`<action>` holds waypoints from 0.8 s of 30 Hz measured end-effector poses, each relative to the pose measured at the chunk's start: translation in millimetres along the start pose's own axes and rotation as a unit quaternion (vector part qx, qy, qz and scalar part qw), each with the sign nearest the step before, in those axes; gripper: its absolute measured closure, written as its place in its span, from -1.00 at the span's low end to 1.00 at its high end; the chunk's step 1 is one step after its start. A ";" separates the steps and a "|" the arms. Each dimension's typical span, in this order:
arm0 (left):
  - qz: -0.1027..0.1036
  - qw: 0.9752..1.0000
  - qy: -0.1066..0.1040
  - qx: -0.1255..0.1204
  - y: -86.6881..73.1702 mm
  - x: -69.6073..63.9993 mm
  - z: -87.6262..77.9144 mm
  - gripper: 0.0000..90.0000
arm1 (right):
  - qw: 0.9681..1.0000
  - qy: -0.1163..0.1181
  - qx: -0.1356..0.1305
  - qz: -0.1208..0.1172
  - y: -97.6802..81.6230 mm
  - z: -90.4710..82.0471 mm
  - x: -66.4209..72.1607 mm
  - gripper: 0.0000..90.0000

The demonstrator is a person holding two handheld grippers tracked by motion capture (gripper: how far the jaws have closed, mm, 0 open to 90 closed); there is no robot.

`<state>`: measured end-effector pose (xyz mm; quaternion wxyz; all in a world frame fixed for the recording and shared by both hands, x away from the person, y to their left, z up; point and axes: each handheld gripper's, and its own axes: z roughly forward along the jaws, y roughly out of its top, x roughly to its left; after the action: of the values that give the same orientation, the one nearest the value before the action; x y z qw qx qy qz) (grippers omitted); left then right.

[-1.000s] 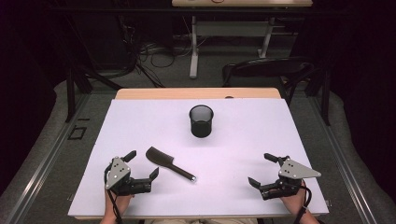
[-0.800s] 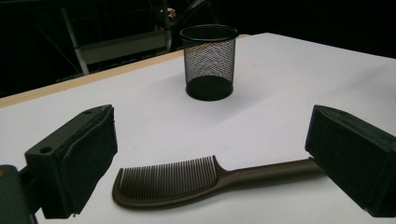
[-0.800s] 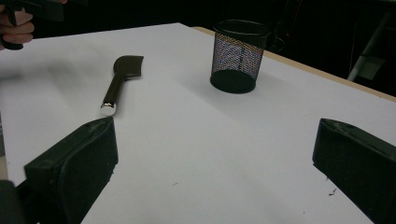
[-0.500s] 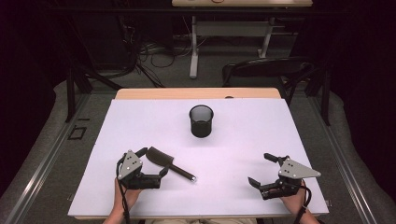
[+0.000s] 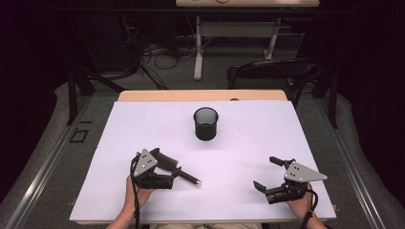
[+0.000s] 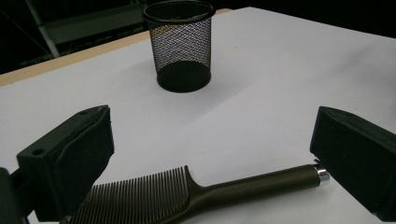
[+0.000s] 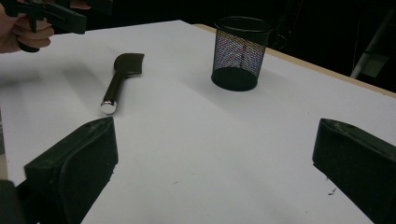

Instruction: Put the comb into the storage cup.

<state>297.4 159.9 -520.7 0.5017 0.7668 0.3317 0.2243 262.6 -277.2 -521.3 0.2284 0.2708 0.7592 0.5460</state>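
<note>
A dark brown comb (image 5: pixel 167 161) with a silver-capped handle lies on the white table (image 5: pixel 248 143), left of centre. My left gripper (image 5: pixel 173 175) hovers right over it, open. In the left gripper view the comb (image 6: pixel 187 193) lies crosswise between the wide-apart jaws of that gripper (image 6: pixel 219 140), with the teeth by the left jaw and the silver cap by the right one. A black mesh cup (image 5: pixel 206 123) stands upright farther back, empty as far as I can see. My right gripper (image 5: pixel 264 171) rests open near the front right, holding nothing.
From the right gripper view the comb (image 7: pixel 119 77), the cup (image 7: pixel 240 46) and the other hand with its gripper (image 7: pixel 46 16) show across the table. A black chair (image 5: pixel 272 71) stands beyond the far wooden edge (image 5: pixel 200 95).
My left gripper has moved right and forward from the front left until its open jaws stand over the comb. The comb, the cup and the right gripper have stayed put.
</note>
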 end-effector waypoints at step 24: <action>0.011 0.999 0.007 0.043 10.9 -16.3 31.5 -1.00 | 1.000 0.000 0.004 -0.003 0.3 1.0 -0.4 -1.00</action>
<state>310.7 125.3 -523.4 0.4637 0.7896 0.3362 0.2202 263.6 -276.6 -521.3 0.2286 0.2692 0.7622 0.5425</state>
